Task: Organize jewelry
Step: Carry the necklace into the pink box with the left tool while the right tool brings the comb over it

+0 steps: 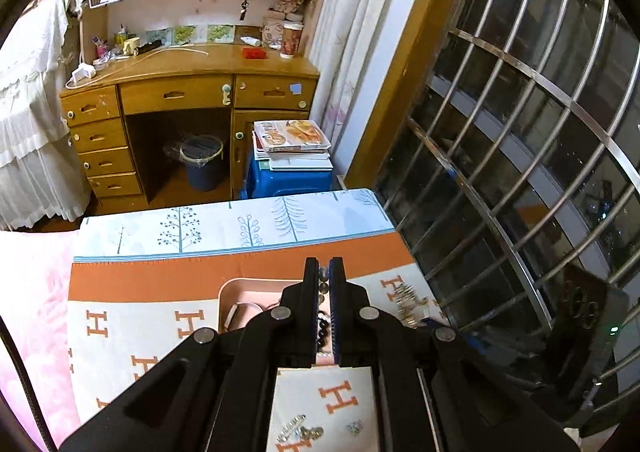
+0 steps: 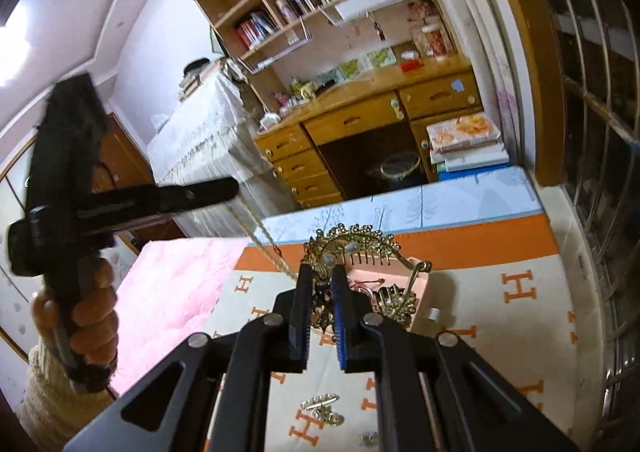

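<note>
Jewelry: a gilt hair comb (image 2: pixel 352 248) is pinched in the right gripper (image 2: pixel 322 272), hanging over the pink tray (image 2: pixel 420 292) toward 1 o'clock. Left gripper (image 2: pixel 224 192) at 9 o'clock, jaws narrow, probably grips its chain (image 2: pixel 264 240).

Blanket (image 2: pixel 500 332), H-patterned: open passage at 3 o'clock of the pink tray (image 2: pixel 421 294). Obstacles: gold hair comb (image 2: pixel 352 248) hanging over the tray, clamped in the right gripper (image 2: pixel 320 272); gold chain (image 2: pixel 260 240) slanting to 10 o'clock; left gripper (image 2: pixel 208 190) raised at 9 o'clock; small brooches (image 2: pixel 322 408) at 6 o'clock; window grille (image 1: pixel 520 112) walling 3 o'clock.
</note>
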Demonstrator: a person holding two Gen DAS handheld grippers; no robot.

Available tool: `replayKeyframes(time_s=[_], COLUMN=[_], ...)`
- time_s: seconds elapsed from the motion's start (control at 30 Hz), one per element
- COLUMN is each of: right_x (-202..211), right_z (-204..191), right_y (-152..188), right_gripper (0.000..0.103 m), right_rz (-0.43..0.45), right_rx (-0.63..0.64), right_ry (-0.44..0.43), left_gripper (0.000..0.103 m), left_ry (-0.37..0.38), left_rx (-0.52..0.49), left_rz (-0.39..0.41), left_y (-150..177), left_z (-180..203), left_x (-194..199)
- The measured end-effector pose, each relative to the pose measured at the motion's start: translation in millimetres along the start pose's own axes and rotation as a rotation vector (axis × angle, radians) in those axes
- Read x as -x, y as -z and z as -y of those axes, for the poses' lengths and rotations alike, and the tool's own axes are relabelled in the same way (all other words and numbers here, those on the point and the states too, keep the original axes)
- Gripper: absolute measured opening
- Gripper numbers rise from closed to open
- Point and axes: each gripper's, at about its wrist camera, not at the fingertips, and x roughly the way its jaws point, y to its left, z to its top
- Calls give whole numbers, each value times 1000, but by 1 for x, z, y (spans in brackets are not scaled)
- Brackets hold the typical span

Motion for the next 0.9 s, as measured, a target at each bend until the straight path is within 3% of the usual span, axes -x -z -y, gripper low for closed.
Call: replayKeyframes(time_s=[0.3, 0.6, 0.73, 0.9], right_x=[-75, -125, -125, -107], right_z=[21, 37, 44, 45], right_y=[18, 39, 43, 45], right_gripper=[9, 11, 12, 12], right_rz=[-171, -300, -292, -257], right_rx=[-65, -62, -94, -100], right_ry=[9, 79, 31, 30], left_gripper=[3, 3, 3, 4], left_ry=[21, 64, 74, 63], left_rx=[33, 22, 14, 16], left_rz=[-45, -47, -50, -87], left_y=[11, 15, 18, 28], left_z=[-13, -5, 1, 1], left_x=[-58, -81, -88, -106])
